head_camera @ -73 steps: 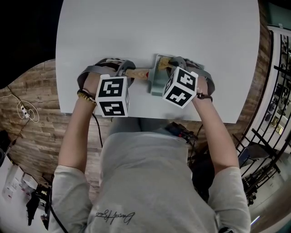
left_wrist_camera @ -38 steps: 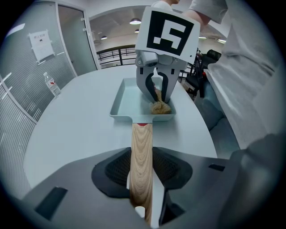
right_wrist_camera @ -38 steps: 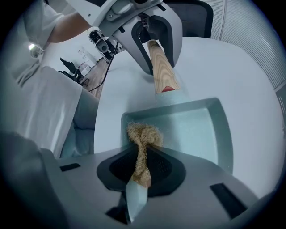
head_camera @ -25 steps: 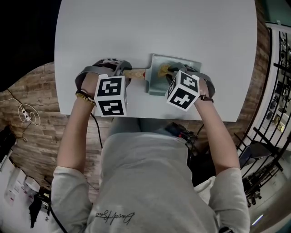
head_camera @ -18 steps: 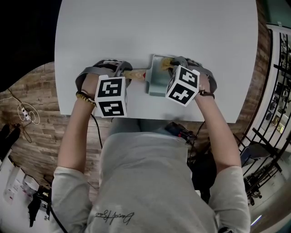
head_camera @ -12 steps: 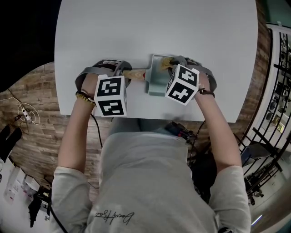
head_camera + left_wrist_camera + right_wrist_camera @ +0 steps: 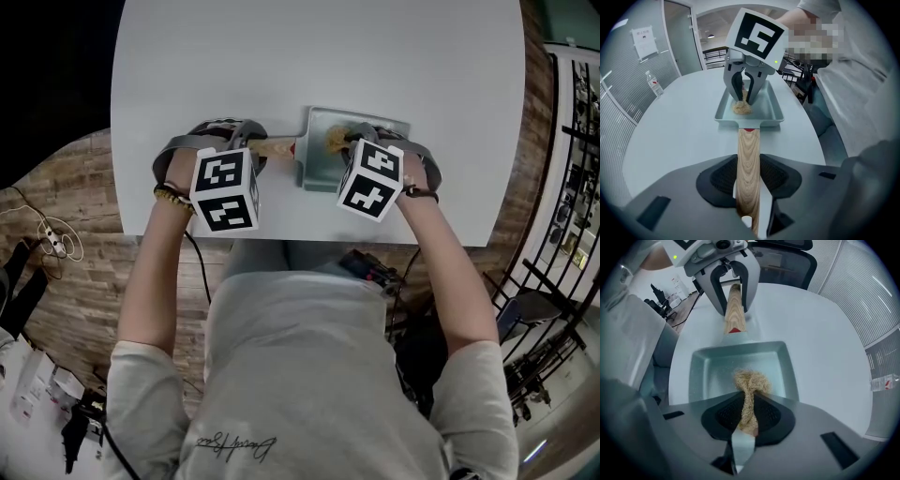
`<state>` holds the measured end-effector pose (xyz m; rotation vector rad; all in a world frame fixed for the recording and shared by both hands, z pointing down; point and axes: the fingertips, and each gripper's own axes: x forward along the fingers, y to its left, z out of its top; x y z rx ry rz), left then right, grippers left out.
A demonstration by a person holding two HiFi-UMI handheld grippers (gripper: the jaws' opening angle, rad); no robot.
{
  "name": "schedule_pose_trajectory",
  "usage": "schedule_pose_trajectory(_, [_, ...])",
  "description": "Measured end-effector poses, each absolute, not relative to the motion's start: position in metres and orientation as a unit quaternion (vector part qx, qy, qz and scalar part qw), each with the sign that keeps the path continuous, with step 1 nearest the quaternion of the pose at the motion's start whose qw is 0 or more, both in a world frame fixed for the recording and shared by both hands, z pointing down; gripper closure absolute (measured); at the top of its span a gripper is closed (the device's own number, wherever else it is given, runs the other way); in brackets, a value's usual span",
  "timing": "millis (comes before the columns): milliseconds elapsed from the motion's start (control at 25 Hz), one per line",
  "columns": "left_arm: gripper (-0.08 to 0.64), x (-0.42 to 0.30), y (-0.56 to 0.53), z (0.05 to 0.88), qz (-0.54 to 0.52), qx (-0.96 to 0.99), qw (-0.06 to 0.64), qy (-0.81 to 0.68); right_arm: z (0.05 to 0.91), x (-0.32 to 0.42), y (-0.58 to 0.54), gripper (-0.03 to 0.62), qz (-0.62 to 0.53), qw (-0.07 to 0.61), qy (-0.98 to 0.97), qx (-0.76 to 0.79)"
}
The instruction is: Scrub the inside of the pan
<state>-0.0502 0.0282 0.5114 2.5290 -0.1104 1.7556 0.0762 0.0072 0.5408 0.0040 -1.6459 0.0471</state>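
One pan [image 7: 317, 167], with one wooden handle [image 7: 749, 154]. One scrubber [image 7: 751, 379]. Two grippers: left gripper [image 7: 749, 180], right gripper [image 7: 749, 414]. Two jaws on each, which makes four in all. Two cubes [image 7: 225, 190] [image 7: 371, 180], one per gripper. One bench [image 7: 328, 56]. One bottle [image 7: 652, 83]. One chair [image 7: 787, 261]. One sheet [image 7: 645, 40] on the wall. One person.

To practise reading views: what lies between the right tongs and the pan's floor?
A tan fibre scrubber, clamped in the right tongs, shown in the right gripper view.
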Motion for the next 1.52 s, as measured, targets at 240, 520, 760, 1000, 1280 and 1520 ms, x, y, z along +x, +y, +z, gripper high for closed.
schedule_pose_trajectory(240, [0.408, -0.050, 0.025, 0.513, 0.573, 0.818, 0.028, -0.041, 0.540, 0.081, 0.034, 0.522, 0.063, 0.675, -0.735, -0.029])
schedule_pose_trajectory(520, [0.408, -0.051, 0.022, 0.517, 0.579, 0.814, 0.026, -0.045, 0.543, 0.084, 0.052, 0.522, 0.082, 0.673, -0.733, -0.052])
schedule_pose_trajectory(760, [0.408, -0.052, 0.022, 0.517, 0.579, 0.814, 0.026, -0.045, 0.542, 0.083, 0.060, 0.522, 0.096, 0.671, -0.733, -0.060])
schedule_pose_trajectory(1000, [0.408, -0.054, 0.024, 0.517, 0.585, 0.810, 0.014, -0.027, 0.542, 0.082, 0.060, 0.522, 0.080, 0.669, -0.737, -0.056])
schedule_pose_trajectory(1280, [0.410, -0.054, 0.030, 0.514, 0.595, 0.804, 0.005, -0.018, 0.543, 0.087, 0.017, 0.522, 0.060, 0.674, -0.736, -0.008])
schedule_pose_trajectory(1520, [0.408, -0.053, 0.031, 0.511, 0.592, 0.805, 0.008, -0.021, 0.542, 0.092, -0.028, 0.518, 0.014, 0.679, -0.733, 0.040])
